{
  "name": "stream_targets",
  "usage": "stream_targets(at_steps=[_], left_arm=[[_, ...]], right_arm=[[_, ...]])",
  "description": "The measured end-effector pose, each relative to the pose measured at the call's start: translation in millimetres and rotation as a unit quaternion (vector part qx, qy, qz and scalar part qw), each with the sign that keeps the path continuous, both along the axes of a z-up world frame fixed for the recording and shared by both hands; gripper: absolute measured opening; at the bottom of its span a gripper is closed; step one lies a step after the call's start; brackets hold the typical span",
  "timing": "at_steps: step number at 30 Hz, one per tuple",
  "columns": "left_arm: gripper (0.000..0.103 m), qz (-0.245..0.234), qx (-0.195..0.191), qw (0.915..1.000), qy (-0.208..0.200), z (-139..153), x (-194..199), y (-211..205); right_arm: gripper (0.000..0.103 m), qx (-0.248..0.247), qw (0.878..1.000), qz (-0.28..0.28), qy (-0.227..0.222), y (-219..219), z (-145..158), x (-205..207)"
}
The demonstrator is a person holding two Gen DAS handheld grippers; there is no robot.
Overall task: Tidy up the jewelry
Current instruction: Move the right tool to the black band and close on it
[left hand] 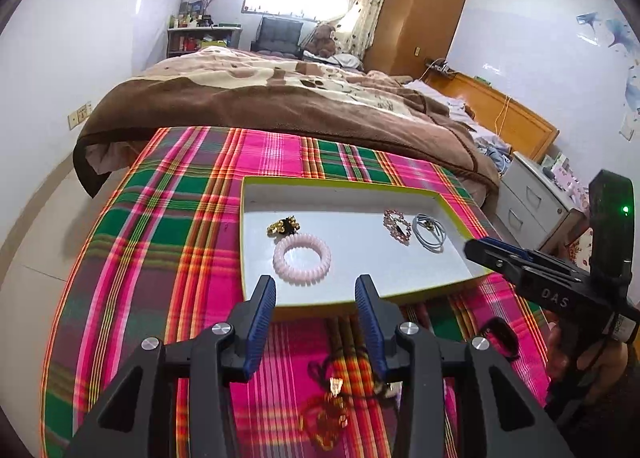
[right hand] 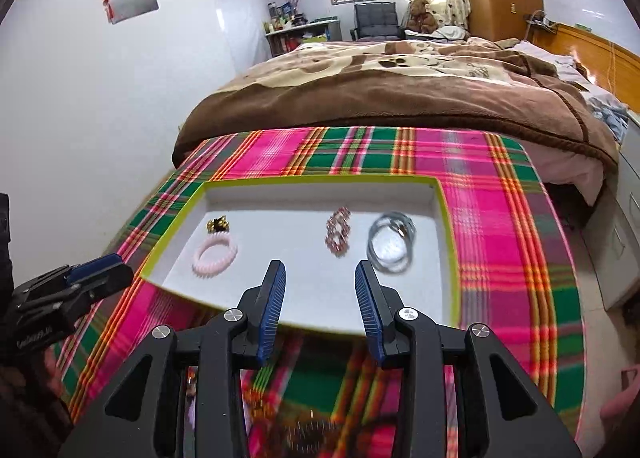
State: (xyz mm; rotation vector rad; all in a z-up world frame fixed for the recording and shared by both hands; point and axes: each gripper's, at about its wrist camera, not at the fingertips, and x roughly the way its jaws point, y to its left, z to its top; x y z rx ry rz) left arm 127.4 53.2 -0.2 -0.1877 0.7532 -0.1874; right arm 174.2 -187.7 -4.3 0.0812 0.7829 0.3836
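Both grippers, left (left hand: 316, 298) and right (right hand: 320, 286), hang w/ fingers spread and nothing between them, over the tray's (left hand: 256, 298) near edge. Four pcs sit in it: pink bracelet (left hand: 302, 258), gold piece (left hand: 282, 225), beaded bracelet (right hand: 339, 233), grey rings (right hand: 391, 242). Step looks like fetching the next item; a dark necklace (left hand: 332, 390) lies on the desk cloth (plaid) (left hand: 160, 242) just short of the tray. Plenty of open room mid-tray.

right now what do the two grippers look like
Both are matte black plastic frames with round silver bolt heads and ribbed blue finger pads. The left gripper shows this close up; the right gripper, seen side-on, carries pale lettering and a green light.
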Motion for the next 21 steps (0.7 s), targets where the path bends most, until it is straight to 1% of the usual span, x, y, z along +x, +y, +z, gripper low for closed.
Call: stream_targets(at_steps=[4, 11, 13, 18, 21], left_arm=[[0.041, 0.008, 0.010, 0.9999, -0.002, -1.2, -15.2, 1.0], [0.041, 0.012, -0.005, 0.9999, -0.005, -6.4, -39.4, 4.9], [0.041, 0.012, -0.009, 0.9999, -0.004, -9.1, -44.7, 7.2], [0.041, 0.019, -0.012, 0.9997, 0.004, -17.3, -57.1, 13.2], [0.041, 0.024, -0.008, 0.9996, 0.010, -22.3, -63.1, 16.6]], right_arm=[[0.038, 0.011, 1.000, -0.011, -0.006, -16.2, -0.4, -21.1], [0.038, -0.011, 1.000, -0.022, -0.002, -34.0, -11.9, -48.1], [0.038, -0.011, 1.000, -0.029, 0.002, -42.0, -16.9, -56.1], [0.038, -0.027, 0.999, -0.041, 0.009, -57.5, -27.4, -72.9], [0.038, -0.023, 0.999, -0.047, 0.017, -67.0, -33.3, -80.6]])
